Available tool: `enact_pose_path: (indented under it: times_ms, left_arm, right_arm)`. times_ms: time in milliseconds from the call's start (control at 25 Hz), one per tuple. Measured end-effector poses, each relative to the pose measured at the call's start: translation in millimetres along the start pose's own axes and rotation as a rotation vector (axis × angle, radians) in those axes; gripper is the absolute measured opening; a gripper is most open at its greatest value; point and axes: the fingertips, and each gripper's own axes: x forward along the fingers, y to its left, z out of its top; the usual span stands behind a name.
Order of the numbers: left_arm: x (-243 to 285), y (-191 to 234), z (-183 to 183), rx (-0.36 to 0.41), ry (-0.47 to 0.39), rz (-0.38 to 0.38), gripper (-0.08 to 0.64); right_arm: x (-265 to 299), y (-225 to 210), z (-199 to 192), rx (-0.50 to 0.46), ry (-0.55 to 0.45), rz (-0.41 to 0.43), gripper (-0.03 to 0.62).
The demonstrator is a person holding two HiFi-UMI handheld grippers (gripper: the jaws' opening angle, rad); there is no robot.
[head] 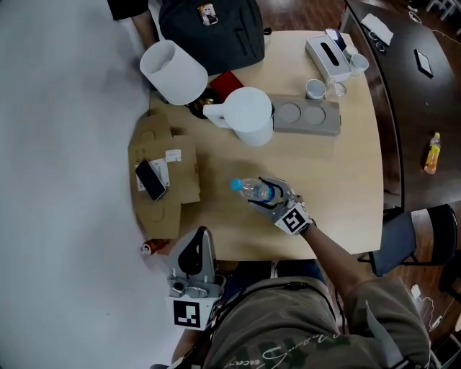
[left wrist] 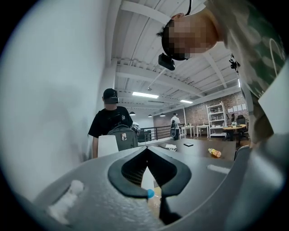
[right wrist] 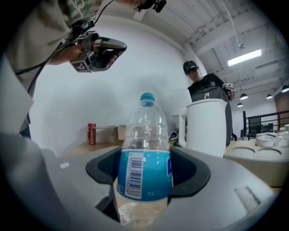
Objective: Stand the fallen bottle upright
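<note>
Light wooden table [head: 324, 187] set against a plain white wall [head: 65, 180]. To its right stand a dark table [head: 418, 101] and a blue-grey chair [head: 400, 241] on a brown wood floor [head: 306, 14]. Overhead, a white beamed ceiling [left wrist: 149, 58] carries strip lights [left wrist: 145, 95]. The far end shows a brick wall [left wrist: 198, 113] and white shelving [left wrist: 216, 118].

We are seeing bright, even light from ceiling strips [right wrist: 244, 57] above the right gripper [right wrist: 145, 173]; both gripper views are bending and darkening at the edges.
</note>
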Motion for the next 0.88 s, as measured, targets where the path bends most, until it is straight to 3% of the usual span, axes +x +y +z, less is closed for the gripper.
enact_pose_path:
  times_ms: [320, 480, 760, 880]
  left_arm:
    - [-7, -5, -19, 0.002, 0.065, 0.031, 0.005]
    - [-4, -10, -25, 0.031, 0.102, 0.023, 0.005]
    - [-4, -12, -43, 0.035, 0.153, 0.028, 0.005]
    - [-6, -12, -46, 0.018, 0.153, 0.019, 0.005]
  right_arm:
    - [15, -10, 16, 0.082, -0.178, 0.014, 0.308]
    - [27, -5, 15, 0.056, -0.218, 0.029, 0.308]
    - [34, 10, 5, 0.035, -0.186, 0.116, 0.321]
    - [32, 15, -1, 0.038, -0.148, 0.140, 0.357]
